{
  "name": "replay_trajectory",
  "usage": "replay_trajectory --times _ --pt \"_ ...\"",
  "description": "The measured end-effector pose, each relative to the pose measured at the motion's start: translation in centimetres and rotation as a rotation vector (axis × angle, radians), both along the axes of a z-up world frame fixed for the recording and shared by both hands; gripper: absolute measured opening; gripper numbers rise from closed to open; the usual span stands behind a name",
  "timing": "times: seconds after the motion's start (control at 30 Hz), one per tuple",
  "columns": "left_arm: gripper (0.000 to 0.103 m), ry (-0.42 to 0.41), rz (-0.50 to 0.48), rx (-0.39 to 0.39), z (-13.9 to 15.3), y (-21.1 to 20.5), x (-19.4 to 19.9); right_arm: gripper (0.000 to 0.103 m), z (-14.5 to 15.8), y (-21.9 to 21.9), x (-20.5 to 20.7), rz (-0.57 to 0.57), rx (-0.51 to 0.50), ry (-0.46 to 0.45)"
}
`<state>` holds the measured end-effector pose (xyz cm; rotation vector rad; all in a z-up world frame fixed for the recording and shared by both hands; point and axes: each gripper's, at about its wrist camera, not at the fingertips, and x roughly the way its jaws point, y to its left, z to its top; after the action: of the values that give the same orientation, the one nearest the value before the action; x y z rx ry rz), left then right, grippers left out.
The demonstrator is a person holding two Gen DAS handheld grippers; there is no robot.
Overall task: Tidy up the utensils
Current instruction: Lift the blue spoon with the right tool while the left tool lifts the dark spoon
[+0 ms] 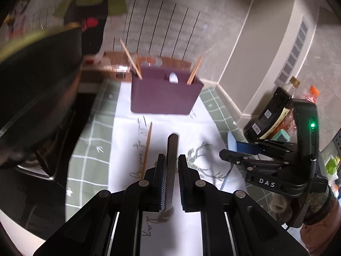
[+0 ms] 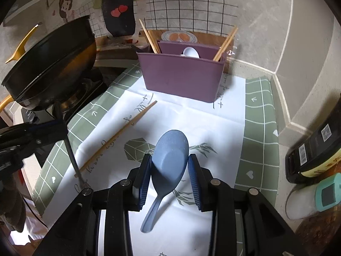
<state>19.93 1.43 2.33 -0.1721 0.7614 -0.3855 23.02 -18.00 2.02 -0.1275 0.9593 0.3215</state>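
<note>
Progress, judged against the purple caddy (image 2: 183, 79): partly stocked; chopsticks (image 2: 149, 36) lean out of its left end, another pair (image 2: 226, 42) out of its right end, a white spoon (image 2: 191, 53) sits in its middle section; still outside it are one loose chopstick (image 2: 116, 137) lying on the white cloth (image 2: 213, 123) in front of the caddy, plus the two pieces you carry.

Left gripper (image 1: 170, 166): fingers narrowed around a dark flat utensil handle (image 1: 171, 155) that points toward the caddy; firm clamping is likely, though you cannot tell whether both pads touch.

Right gripper (image 2: 169, 168): you are grasping a blue spoon (image 2: 170, 155) across its bowl, handle trailing back away from the caddy; it hangs above the cloth, well short of the caddy.
</note>
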Motion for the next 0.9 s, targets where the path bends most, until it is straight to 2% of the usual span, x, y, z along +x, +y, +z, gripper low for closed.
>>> replay_trajectory --times 0.17,0.27,0.3,0.33,0.37,0.4,0.47,0.5,0.57,0.7,0.77,0.83,0.9 --pt "0.012 -0.032 -0.002 0.028 1.5 -0.1 -0.1 0.031 1.3 0.6 -0.3 0.027 -0.014 -0.036" --pt "0.012 0.020 0.030 0.091 0.5 -0.5 1.3 0.030 1.7 1.0 -0.1 0.036 -0.023 -0.046" --pt "0.014 0.059 0.048 0.111 -0.1 -0.6 2.2 0.030 1.6 1.2 0.0 0.038 -0.029 -0.045" --pt "0.016 0.137 0.034 0.113 -1.2 -0.7 3.6 0.030 1.5 1.3 0.1 0.037 -0.034 -0.043" --pt "0.025 0.206 0.020 0.109 -2.2 -0.8 4.9 0.030 1.4 1.3 0.2 0.036 -0.036 -0.040" --pt "0.040 0.258 0.013 0.103 -3.0 -0.9 5.9 0.030 1.3 1.4 0.3 0.035 -0.033 -0.035" --pt "0.048 0.374 -0.004 0.099 -5.2 -1.4 8.3 0.030 0.9 1.3 0.4 0.035 -0.031 -0.024" --pt "0.048 0.421 -0.002 0.109 -6.1 -1.8 9.5 0.030 0.6 1.4 0.6 0.029 -0.036 -0.016" --pt "0.048 0.445 -0.024 0.140 -6.8 -2.9 10.7 0.030 0.2 1.3 0.7 0.022 -0.039 -0.009" --pt "0.046 0.519 -0.135 0.201 -8.2 -5.8 12.5 0.030 -0.5 0.8 0.8 0.005 -0.030 0.013" --pt "0.042 0.545 -0.128 0.254 -9.0 -6.6 13.4 0.030 -0.9 0.4 0.8 -0.005 -0.033 0.023" --pt "0.042 0.576 -0.124 0.285 -10.0 -6.9 14.3 0.030 -1.2 0.1 0.7 -0.012 -0.030 0.030" --pt "0.038 0.555 -0.131 0.312 -10.5 -7.4 14.6 0.030 -1.4 -0.2 0.7 -0.017 -0.028 0.035"
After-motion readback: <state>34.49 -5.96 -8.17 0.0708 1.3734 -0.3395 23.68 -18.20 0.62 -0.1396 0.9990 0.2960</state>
